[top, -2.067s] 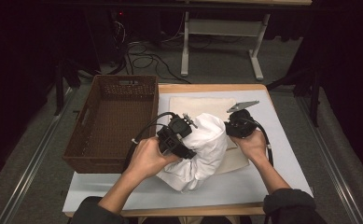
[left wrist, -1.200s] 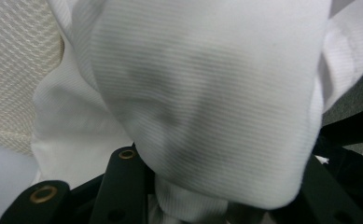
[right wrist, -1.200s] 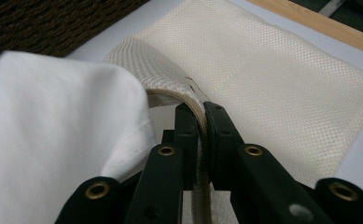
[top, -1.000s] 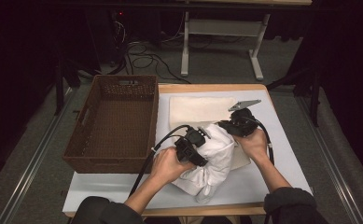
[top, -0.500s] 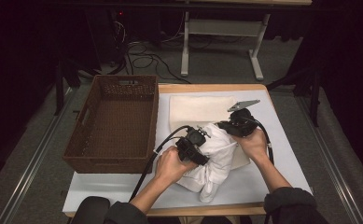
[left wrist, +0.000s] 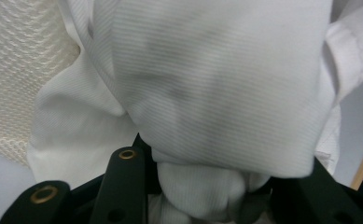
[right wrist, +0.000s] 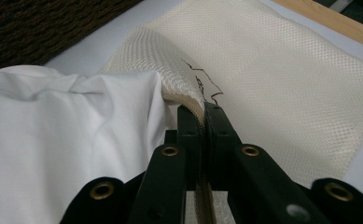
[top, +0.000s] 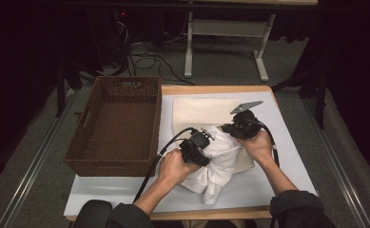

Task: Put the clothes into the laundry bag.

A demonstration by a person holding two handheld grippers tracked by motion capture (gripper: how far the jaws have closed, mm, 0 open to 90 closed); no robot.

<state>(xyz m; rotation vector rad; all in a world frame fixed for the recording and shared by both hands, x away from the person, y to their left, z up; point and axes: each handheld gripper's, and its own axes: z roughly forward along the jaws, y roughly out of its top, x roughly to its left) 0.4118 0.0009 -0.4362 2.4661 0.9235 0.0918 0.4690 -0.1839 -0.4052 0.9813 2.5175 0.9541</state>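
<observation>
One white shirt (top: 218, 159) is bunched on one cream mesh bag (top: 204, 110) on the tabletop (top: 287, 156). The bag's edge is pinched by the right gripper (right wrist: 202, 116); the left gripper (left wrist: 207, 186), jaws just closing, apparently clasps the shirt. One basket (top: 116, 126) is seen.

Shirt (top: 220, 159) on mesh cloth (top: 204, 110), basket (top: 116, 123) left.

A brown woven basket (top: 115, 122) sits on the left part of the white table (top: 287, 156), its rim just beside the table's wooden far edge. Beyond the table, cables (top: 142, 59) lie on the grey floor beside a white desk frame (top: 225, 35).
</observation>
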